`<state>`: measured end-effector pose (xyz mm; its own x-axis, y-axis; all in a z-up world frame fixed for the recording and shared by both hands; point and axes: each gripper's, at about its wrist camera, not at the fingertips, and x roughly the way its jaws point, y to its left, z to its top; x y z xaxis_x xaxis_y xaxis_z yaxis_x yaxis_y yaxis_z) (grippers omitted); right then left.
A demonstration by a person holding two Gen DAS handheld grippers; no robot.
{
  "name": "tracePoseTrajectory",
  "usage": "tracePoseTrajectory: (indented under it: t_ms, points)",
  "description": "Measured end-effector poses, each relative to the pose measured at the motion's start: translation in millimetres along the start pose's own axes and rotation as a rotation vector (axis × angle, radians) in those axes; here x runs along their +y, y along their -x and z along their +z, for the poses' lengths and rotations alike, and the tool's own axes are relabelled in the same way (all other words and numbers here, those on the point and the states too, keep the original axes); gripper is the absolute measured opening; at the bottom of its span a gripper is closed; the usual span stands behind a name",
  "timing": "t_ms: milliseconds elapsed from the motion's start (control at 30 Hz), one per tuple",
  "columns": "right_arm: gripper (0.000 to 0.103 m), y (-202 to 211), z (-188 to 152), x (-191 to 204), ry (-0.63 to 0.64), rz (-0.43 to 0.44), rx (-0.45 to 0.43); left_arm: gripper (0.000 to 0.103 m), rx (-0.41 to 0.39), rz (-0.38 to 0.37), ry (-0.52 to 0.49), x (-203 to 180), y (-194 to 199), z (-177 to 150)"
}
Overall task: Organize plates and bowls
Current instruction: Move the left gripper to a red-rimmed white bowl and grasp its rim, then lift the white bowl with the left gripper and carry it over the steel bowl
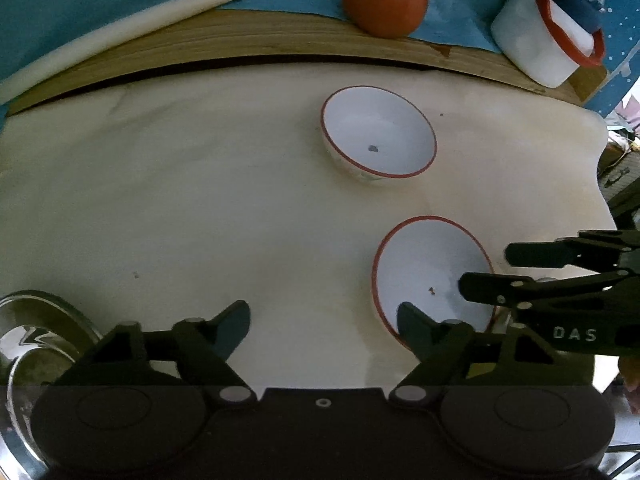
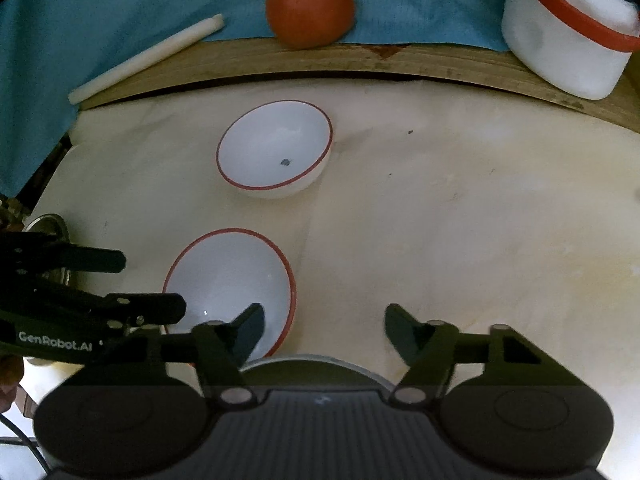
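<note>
While both tools point steeply down at the cream tabletop [image 2: 460, 208], the left gripper [image 1: 324, 316] has its fingers spread fairly wide with nothing between them, only bare surface; its right-hand fingertip overlaps the red rim of the near bowl [image 1: 424, 268], though whether it touches I cannot tell. The right gripper [image 2: 324, 320] is likewise parted and holds nothing; its left-hand finger sits over the same near bowl [image 2: 232, 276], and the curved edge of a metal plate [image 2: 316, 362] shows just below the gap between its fingers. Each tool appears in the other's view, reaching in beside that bowl from opposite sides.

Beyond them stands the far bowl [image 1: 380, 132], upright and well apart from the near one, with open tabletop all around it. To the right of both bowls the surface is bare up to its edge; to the left it is clear as far as a shiny steel plate [image 1: 44, 320] at the left corner.

A raised wooden ledge [image 2: 360, 60] bounds the far side, draped with blue cloth [image 2: 120, 0].

Counted: two white red-rimmed bowls, two metal plates, one orange ball [image 2: 310, 6], one white rod [image 2: 148, 58], one white tub [image 2: 560, 36] with a red rim.
</note>
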<state>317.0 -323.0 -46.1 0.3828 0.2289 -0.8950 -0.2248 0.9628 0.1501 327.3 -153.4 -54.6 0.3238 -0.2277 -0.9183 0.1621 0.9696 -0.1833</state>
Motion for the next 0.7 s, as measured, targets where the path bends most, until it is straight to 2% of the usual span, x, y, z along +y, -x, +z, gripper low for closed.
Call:
tracePoseTrajectory:
  t_ms: [100,200,300,333,467,700]
  points:
    - [0.06,-3,1,2,0.01,0.017,0.001,0.063,0.001,-0.027,0.003,-1,-1,1]
    - [0.049,-8,6,2,0.012,0.045,0.006,0.05,0.014,-0.069,0.009,-3,-3,0]
    - [0.034,-12,8,3,0.012,0.061,0.014,0.041,0.026,-0.098,0.024,-3,-6,1]
    - [0.026,-14,9,2,0.004,0.073,0.02,0.039,0.028,-0.109,0.028,-3,-7,1]
    - [0.011,-17,8,0,-0.029,0.112,0.023,0.017,0.028,-0.152,0.04,-4,-9,1]
    - [0.008,-17,7,0,-0.055,0.128,0.001,0.013,0.02,-0.138,0.063,-7,-9,4]
